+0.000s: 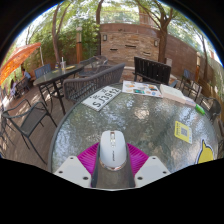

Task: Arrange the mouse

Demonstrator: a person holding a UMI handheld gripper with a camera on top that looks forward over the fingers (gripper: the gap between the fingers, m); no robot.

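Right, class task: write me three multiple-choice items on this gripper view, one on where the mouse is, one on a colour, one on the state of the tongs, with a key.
1. Where is the mouse?
A. On the metal chair
B. On the glass table, between the tongs' fingers
C. On the yellow note

2. What colour are the pads on the tongs' fingers?
A. Green
B. Magenta
C. Orange

3. What state are the tongs in?
A. Open, with the mouse resting on the table between the fingers
B. Shut on empty air
C. Lifting the mouse high over the table

Key: 1 B, the white mouse lies on the glass table with a finger at each side. 2 B, both pads show magenta. 3 A, the fingers stand apart and the mouse sits on the tabletop.
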